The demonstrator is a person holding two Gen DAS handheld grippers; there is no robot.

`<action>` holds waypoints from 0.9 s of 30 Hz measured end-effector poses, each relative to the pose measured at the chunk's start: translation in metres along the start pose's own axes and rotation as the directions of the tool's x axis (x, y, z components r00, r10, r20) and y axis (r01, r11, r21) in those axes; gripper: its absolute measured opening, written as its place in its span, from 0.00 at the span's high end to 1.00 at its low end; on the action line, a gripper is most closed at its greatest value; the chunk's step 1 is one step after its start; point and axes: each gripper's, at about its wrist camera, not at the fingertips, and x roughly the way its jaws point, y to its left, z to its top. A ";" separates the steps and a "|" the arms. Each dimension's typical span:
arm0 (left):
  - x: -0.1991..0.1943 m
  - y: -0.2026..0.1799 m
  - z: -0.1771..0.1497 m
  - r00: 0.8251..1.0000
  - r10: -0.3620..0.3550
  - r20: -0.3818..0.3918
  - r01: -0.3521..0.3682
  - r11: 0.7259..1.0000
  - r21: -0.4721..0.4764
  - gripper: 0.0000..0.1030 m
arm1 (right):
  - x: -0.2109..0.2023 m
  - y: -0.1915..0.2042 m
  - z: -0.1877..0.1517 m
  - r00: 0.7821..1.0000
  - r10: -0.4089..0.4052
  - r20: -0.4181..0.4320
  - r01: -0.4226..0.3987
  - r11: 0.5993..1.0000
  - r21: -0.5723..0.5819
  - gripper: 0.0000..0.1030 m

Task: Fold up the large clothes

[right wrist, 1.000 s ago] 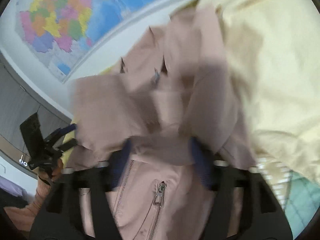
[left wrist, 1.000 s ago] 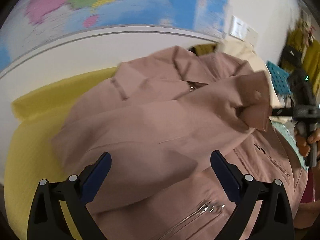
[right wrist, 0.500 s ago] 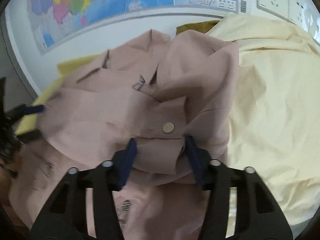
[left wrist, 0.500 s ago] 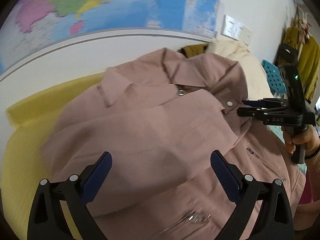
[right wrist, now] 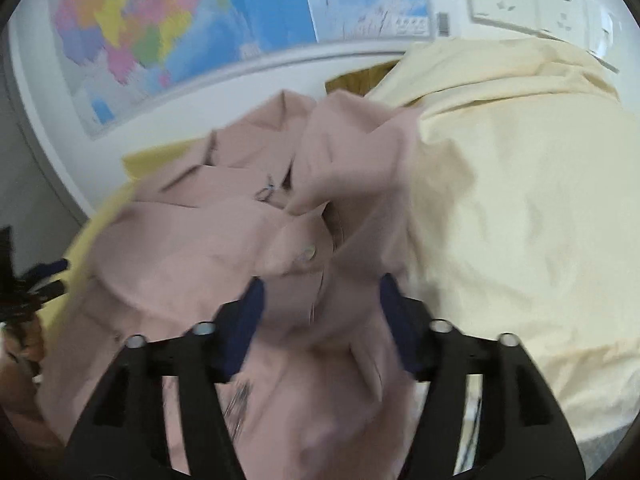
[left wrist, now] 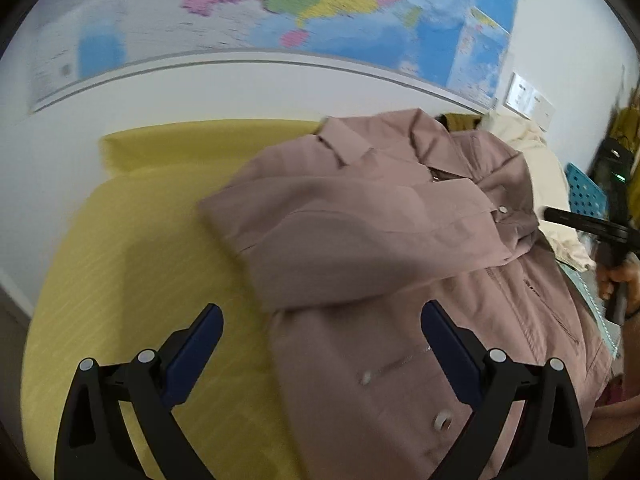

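Sleeve let go, both tongs clear of the jacket

Since half a second ago the left tongs (left wrist: 320, 344) have slid sideways, so more yellow cloth (left wrist: 132, 280) shows under them, and the right tongs (right wrist: 320, 312) (which were pinching the cuff (right wrist: 296, 256)) have let it go; their jaws are opening above the fabric, gripping nothing, and the left tongs stand wide and empty. One pink jacket (left wrist: 400, 248) lies on the yellow-covered counter, one sleeve folded across its chest, two snap buttons visible. One cream garment (right wrist: 520, 200) is heaped against its right side, crowding that edge; a map (left wrist: 280, 12) hangs on the wall behind
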 end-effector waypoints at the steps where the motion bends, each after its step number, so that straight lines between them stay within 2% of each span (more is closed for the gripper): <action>1: -0.007 0.003 -0.006 1.000 0.005 0.004 -0.005 1.000 -0.010 0.07 | -0.010 -0.005 -0.007 1.000 0.015 -0.002 -0.015 1.000 0.011 0.33; 2: -0.010 0.005 -0.011 1.000 0.006 0.003 -0.006 1.000 -0.019 0.07 | -0.018 -0.011 -0.015 0.999 0.035 -0.013 -0.035 0.999 0.030 0.26; 5: -0.018 0.010 -0.026 1.000 -0.018 -0.020 0.017 0.998 -0.055 0.07 | -0.033 -0.026 -0.042 0.994 0.094 -0.047 -0.090 0.993 0.079 0.24; 8: -0.022 0.011 -0.044 0.996 -0.084 -0.043 0.080 0.991 -0.105 0.07 | -0.046 -0.040 -0.071 0.991 0.114 -0.071 -0.103 0.985 0.137 0.23; 12: -0.027 0.008 -0.066 0.978 -0.202 -0.055 0.190 0.968 -0.166 0.07 | -0.060 -0.055 -0.111 0.980 0.177 -0.087 -0.153 0.961 0.230 0.16; 15: -0.026 0.003 -0.080 0.968 -0.233 -0.097 0.212 0.959 -0.186 0.07 | -0.066 -0.053 -0.132 0.972 0.207 -0.108 -0.176 0.954 0.242 0.16; 18: -0.030 -0.003 -0.090 0.955 -0.275 -0.111 0.253 0.951 -0.180 0.07 | -0.070 -0.045 -0.142 0.958 0.267 -0.106 -0.238 0.944 0.228 0.16; 20: -0.033 -0.009 -0.095 0.943 -0.310 -0.125 0.286 0.942 -0.176 0.07 | -0.068 -0.035 -0.144 0.943 0.312 -0.113 -0.284 0.935 0.212 0.15; 24: -0.040 -0.020 -0.108 0.905 -0.406 -0.124 0.380 0.905 -0.189 0.07 | -0.059 -0.010 -0.146 0.923 0.365 -0.126 -0.345 0.926 0.153 0.15; 26: -0.044 -0.028 -0.115 0.870 -0.478 -0.122 0.451 0.871 -0.196 0.07 | -0.053 -0.002 -0.148 0.890 0.437 -0.129 -0.416 0.894 0.164 0.15; 27: -0.044 -0.032 -0.120 0.845 -0.522 -0.117 0.495 0.845 -0.201 0.07 | -0.051 0.001 -0.147 0.886 0.446 -0.125 -0.426 0.891 0.159 0.15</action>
